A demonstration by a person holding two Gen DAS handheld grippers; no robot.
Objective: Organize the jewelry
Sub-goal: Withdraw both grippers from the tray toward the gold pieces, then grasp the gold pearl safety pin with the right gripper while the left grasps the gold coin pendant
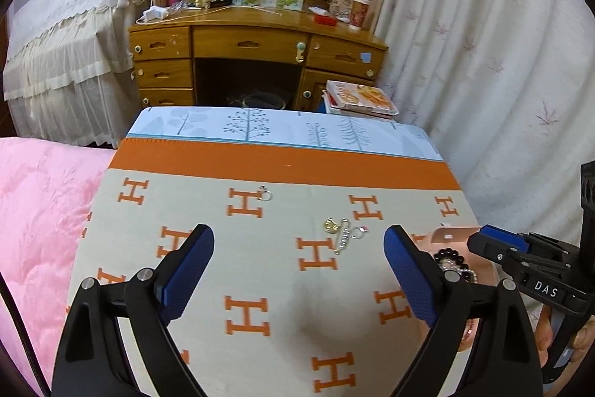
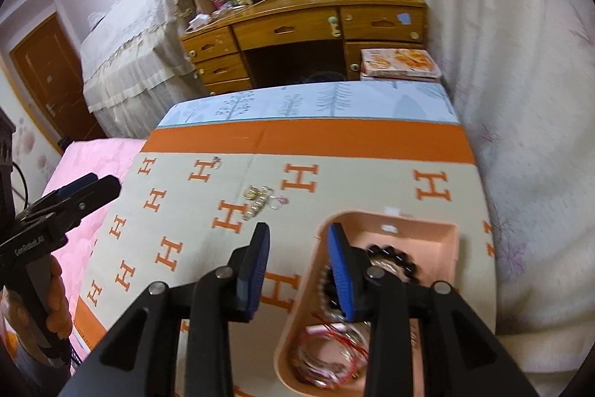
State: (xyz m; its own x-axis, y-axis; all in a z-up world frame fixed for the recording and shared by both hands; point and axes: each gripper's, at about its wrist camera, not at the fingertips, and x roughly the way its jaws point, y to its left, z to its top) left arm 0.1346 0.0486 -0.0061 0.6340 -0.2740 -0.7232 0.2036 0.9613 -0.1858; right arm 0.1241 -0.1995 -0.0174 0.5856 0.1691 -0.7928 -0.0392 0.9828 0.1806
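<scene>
Loose jewelry lies on the H-patterned cloth (image 1: 260, 266): a small ring (image 1: 266, 194) at the far middle, then a gold pendant (image 1: 331, 225), a silver chain (image 1: 344, 240) and a pink-stone ring (image 1: 360, 231) close together. My left gripper (image 1: 299, 235) hangs open above the cloth in front of that cluster, holding nothing. A pink tray (image 2: 420, 222) at the right holds a black bead bracelet (image 2: 394, 253) and red-threaded bangles (image 2: 327, 345). My right gripper (image 2: 298, 229) is open and empty over the tray's left rim. The cluster (image 2: 260, 201) lies beyond it.
A pink quilt (image 1: 41, 229) borders the cloth on the left and a pale curtain (image 1: 502, 62) on the right. Beyond the far edge stand a wooden desk (image 1: 253, 43) and a stack of books (image 1: 360, 99). A hand (image 2: 55, 304) holds the left gripper's handle.
</scene>
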